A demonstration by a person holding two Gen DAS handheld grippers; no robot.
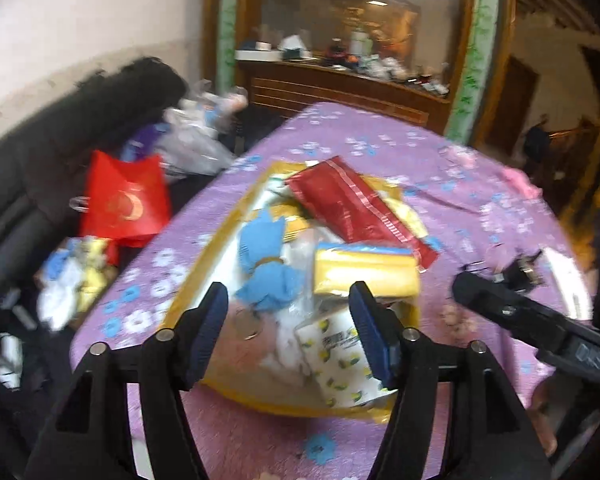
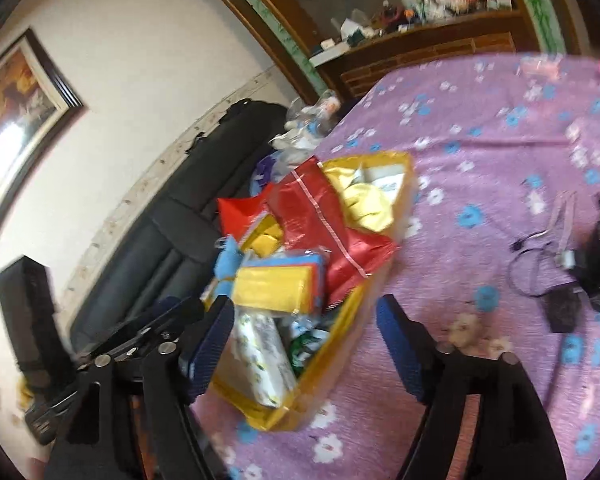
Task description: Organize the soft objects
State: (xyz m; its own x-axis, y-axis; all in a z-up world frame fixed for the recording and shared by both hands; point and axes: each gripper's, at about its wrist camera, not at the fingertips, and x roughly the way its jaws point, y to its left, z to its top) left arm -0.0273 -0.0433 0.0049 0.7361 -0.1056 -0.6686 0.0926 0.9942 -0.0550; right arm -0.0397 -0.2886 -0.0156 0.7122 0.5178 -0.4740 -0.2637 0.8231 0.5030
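Two sets of tongs are in view, both with jaws apart and nothing between the pads: the left tongs [image 1: 288,332] hang over the near end of the yellow tray [image 1: 216,276], and the right tongs [image 2: 306,344] stand at its near right corner.

The tray sits on the purple flowered table [image 1: 380,140] near its left edge and holds the soft objects. Counted contents:
- one red foil pouch [image 1: 360,212], lying across the far half;
- one yellow sponge pack [image 1: 366,274], stacked on other items;
- one blue cloth toy [image 1: 266,268], left of the sponge pack;
- one lemon-print tissue pack [image 1: 342,364], at the near end.
Further white and yellow packets lie underneath; blur prevents a reliable count, probably two or three.

Risks:
- The sponge pack rests loosely on the pile. A sideways contact from either jaw could tip it out.
- The pouch overhangs the right rim and could slide onto the table.
- Both tongs work close together; crossing paths could cause a collision.
- A cable and small black devices [image 2: 560,276] lie on the table to the right and could snag the right tongs.
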